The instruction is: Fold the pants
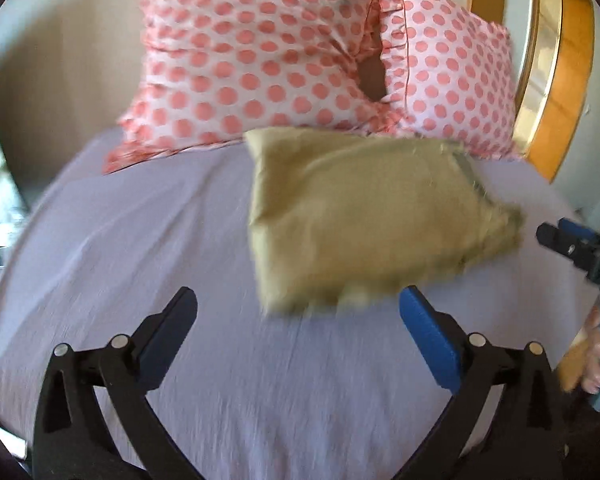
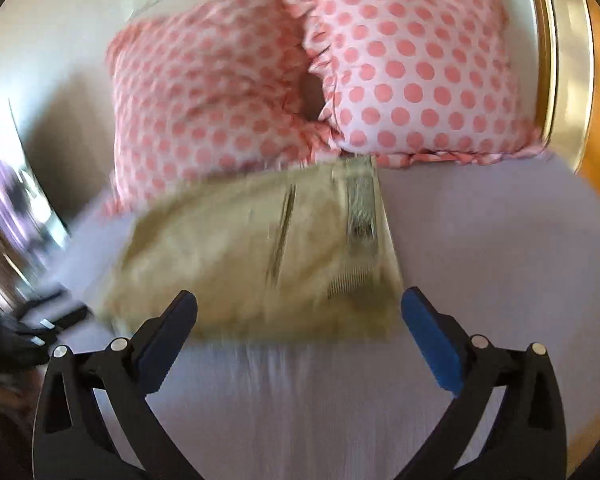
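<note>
The tan pants lie folded into a compact bundle on the lavender bed sheet, just in front of the pillows. In the right wrist view the pants show their waistband and inner label at the right end. My left gripper is open and empty, hovering just in front of the bundle's near edge. My right gripper is open and empty, its fingers at the bundle's near edge. The right gripper also shows at the right edge of the left wrist view. Both views are motion-blurred.
Two pink polka-dot pillows lean against the wall behind the pants, also in the right wrist view. A wooden, gold-trimmed headboard curves at the right. The bed's left edge drops off toward dark furniture.
</note>
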A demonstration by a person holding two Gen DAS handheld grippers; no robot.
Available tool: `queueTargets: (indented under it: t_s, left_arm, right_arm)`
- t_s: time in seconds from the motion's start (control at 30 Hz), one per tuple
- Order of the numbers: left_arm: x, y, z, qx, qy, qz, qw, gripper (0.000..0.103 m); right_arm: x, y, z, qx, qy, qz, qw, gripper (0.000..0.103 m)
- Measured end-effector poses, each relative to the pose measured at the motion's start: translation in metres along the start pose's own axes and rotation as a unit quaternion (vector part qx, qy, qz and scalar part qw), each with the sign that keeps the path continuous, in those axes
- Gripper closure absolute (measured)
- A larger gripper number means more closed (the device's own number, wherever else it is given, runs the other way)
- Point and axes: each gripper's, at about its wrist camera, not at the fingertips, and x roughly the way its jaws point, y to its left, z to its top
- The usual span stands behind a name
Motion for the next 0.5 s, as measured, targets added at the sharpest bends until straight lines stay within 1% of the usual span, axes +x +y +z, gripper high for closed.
queueTargets:
  t_s: [0.03, 0.07, 0.17, 0.33, 0.4, 0.43, 0.5]
  left_arm:
    - [-0.004, -0.002, -0.011, 0.002, -0.003, 0.002, 1.0000, 0.002]
    - [-0.007, -0.004, -0.022, 0.001, -0.004, 0.000, 1.0000, 0.002]
    - [-0.007, -0.005, -0.039, -0.004, -0.007, -0.008, 0.9999, 0.002]
    - [0.011, -0.008, -0.047, -0.004, 0.011, 0.016, 0.9998, 0.002]
    - [0.013, -0.012, -0.048, 0.005, 0.005, 0.028, 0.9996, 0.002]
    - [0.013, -0.012, -0.049, 0.005, 0.004, 0.028, 0.9996, 0.002]
    - [0.012, -0.012, -0.050, 0.005, -0.001, 0.027, 0.9996, 0.002]
  right_arm:
    - [0.001, 0.010, -0.016, -0.014, 0.005, -0.023, 1.000, 0.001]
    - [0.003, 0.016, -0.026, -0.018, 0.009, -0.030, 0.999, 0.001]
    - [0.010, 0.028, -0.045, -0.026, 0.021, -0.017, 0.999, 0.001]
    - [0.019, 0.038, -0.051, -0.036, 0.022, -0.034, 0.999, 0.001]
    - [0.022, 0.038, -0.052, -0.034, 0.027, -0.043, 0.998, 0.001]
    - [0.025, 0.036, -0.052, -0.031, 0.031, -0.045, 0.998, 0.001]
    - [0.027, 0.029, -0.055, -0.010, 0.037, -0.032, 0.999, 0.001]
